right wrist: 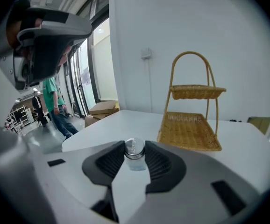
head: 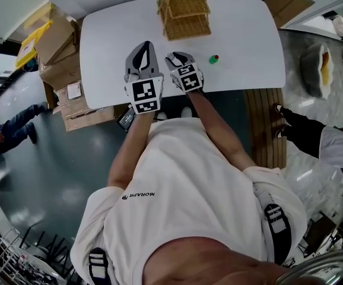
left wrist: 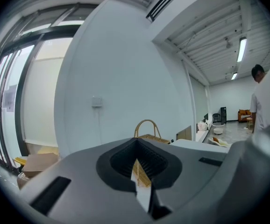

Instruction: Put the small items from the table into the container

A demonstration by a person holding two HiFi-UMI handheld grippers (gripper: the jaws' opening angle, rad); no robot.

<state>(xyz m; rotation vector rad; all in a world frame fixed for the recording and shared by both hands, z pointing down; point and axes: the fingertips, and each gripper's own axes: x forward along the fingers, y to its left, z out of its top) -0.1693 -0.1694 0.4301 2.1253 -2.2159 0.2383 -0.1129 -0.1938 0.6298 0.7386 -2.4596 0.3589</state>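
Note:
A two-tier wicker basket (head: pixel 184 10) (right wrist: pixel 191 125) stands at the far side of the white table (head: pixel 243 34). A small glass shaker (right wrist: pixel 135 153) with a metal cap is pressed between the pads of my right gripper (right wrist: pixel 135 158) and hangs above the tabletop. In the head view the right gripper (head: pixel 175 57) is near the table's front edge, beside my left gripper (head: pixel 146 44). The left gripper (left wrist: pixel 137 158) is shut with nothing in it and points at the basket (left wrist: pixel 149 133). A small green and red item (head: pixel 213 59) lies on the table to the right of both grippers.
Cardboard boxes (head: pixel 59 46) are stacked off the table's left end. A seated person (head: pixel 314 135) is on the floor at the right, next to a wooden slatted bench (head: pixel 266 123). People (right wrist: pixel 55 106) stand beyond the table's left side.

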